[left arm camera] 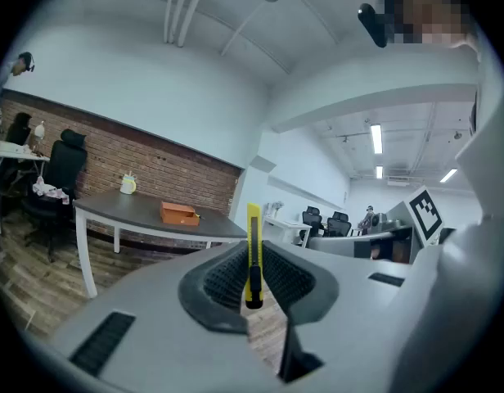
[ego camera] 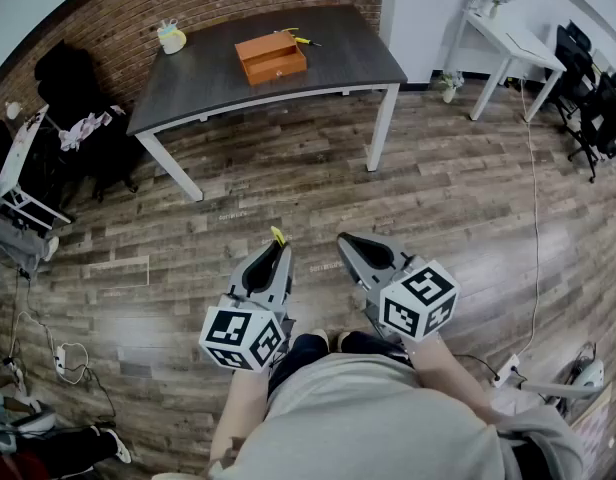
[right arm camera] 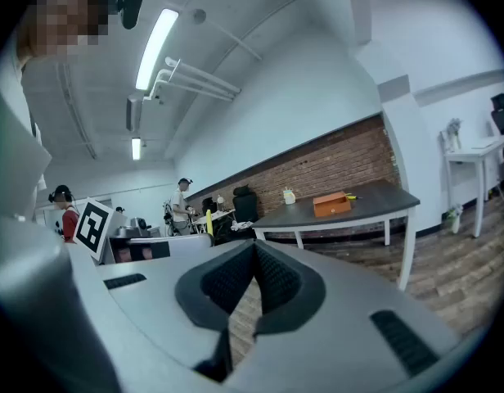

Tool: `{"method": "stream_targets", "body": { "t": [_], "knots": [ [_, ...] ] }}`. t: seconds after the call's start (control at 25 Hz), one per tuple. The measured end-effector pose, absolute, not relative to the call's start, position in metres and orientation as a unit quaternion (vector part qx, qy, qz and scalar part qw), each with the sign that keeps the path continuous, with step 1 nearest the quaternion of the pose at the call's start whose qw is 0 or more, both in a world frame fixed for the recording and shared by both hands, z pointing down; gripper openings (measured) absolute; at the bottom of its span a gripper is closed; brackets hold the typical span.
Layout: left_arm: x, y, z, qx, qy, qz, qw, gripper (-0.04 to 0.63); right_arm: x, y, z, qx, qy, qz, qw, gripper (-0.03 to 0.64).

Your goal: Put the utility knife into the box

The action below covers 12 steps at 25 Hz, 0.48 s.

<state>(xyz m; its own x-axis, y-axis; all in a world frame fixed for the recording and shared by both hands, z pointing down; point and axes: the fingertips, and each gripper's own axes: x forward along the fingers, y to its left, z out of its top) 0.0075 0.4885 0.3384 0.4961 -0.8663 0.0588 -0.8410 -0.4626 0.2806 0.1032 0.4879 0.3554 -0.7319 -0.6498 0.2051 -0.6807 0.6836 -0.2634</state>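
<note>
The orange box (ego camera: pixel 271 56) sits on a dark table (ego camera: pixel 208 78) far ahead by the brick wall; it also shows as the small box (left arm camera: pixel 178 213) and box (right arm camera: pixel 332 204). The yellow utility knife (left arm camera: pixel 253 252) stands upright, clamped in my left gripper (left arm camera: pixel 254 260), with its tip sticking past the jaws. In the head view the left gripper (ego camera: pixel 279 250) is held low at the person's waist, with the knife (ego camera: pixel 278 235) poking forward. My right gripper (ego camera: pixel 348 242) is beside it, and the right gripper (right arm camera: pixel 254 248) is shut and empty.
A pale cup (ego camera: pixel 171 36) and a yellow-handled tool (ego camera: pixel 300 39) also lie on the dark table. A white side table (ego camera: pixel 513 40) and black chairs (ego camera: pixel 588 88) stand at the right. A black chair with clothes (ego camera: pixel 73 98) and floor cables (ego camera: pixel 58 353) are at the left. Wooden floor lies between me and the table.
</note>
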Motion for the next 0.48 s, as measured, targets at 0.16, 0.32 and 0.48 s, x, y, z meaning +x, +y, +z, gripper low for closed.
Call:
{"method": "stream_targets", "body": {
  "t": [0.16,0.32,0.48],
  "knots": [
    [0.005,0.488,0.342,0.854,-0.5,-0.041,0.141,0.064,0.103,0.488,0.36,0.36,-0.918,0.157,0.056,0.001],
    [0.0,0.488,0.346,0.855,-0.496,-0.035,0.144,0.064,0.094,0.491,0.36,0.351,-0.921,0.162,0.054,0.002],
    [-0.007,0.487,0.35,0.855,-0.496,-0.041,0.148,0.064,0.084,0.493,0.359,0.344,-0.924,0.16,0.041,0.002]
  ]
}}
